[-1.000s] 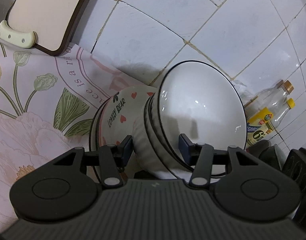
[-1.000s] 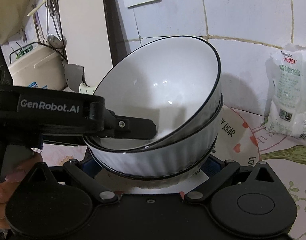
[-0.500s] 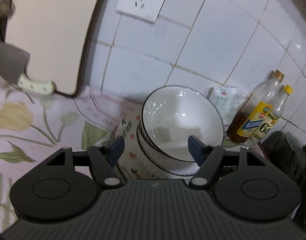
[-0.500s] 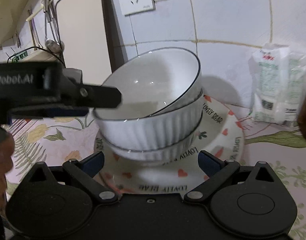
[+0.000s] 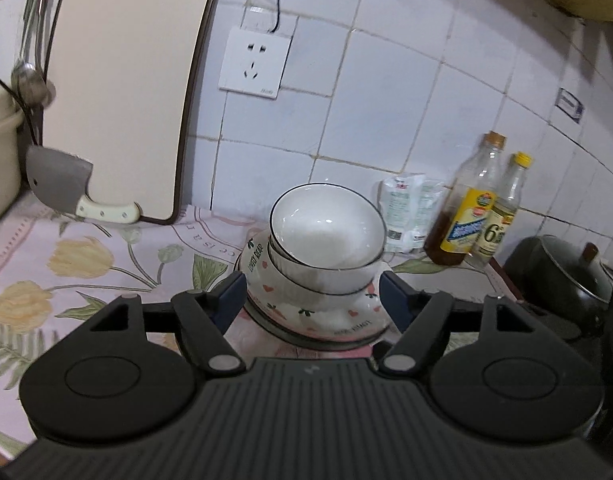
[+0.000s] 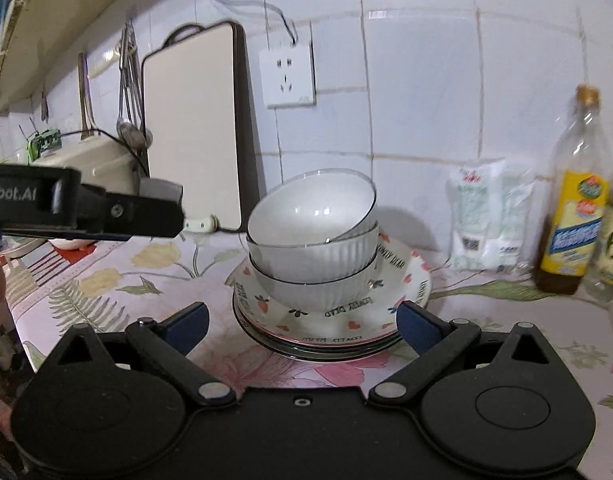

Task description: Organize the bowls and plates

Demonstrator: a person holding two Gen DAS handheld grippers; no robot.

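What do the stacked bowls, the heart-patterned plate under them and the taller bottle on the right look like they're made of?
Stacked bowls: probably glazed ceramic, since the white insides show sharp highlights, with dark painted rims and ribbed outer walls. Heart-patterned plate: likely glazed ceramic too, glossy with printed hearts and lettering. Taller bottle: clear, see-through above its yellow label; glass or plastic, I cannot tell which.

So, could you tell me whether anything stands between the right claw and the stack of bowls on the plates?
Nothing visible does. The right claw is open and empty, and only bare floral tablecloth and the plates' near rim lie before the stacked bowls. The left claw is off to the left, apart from the stack.
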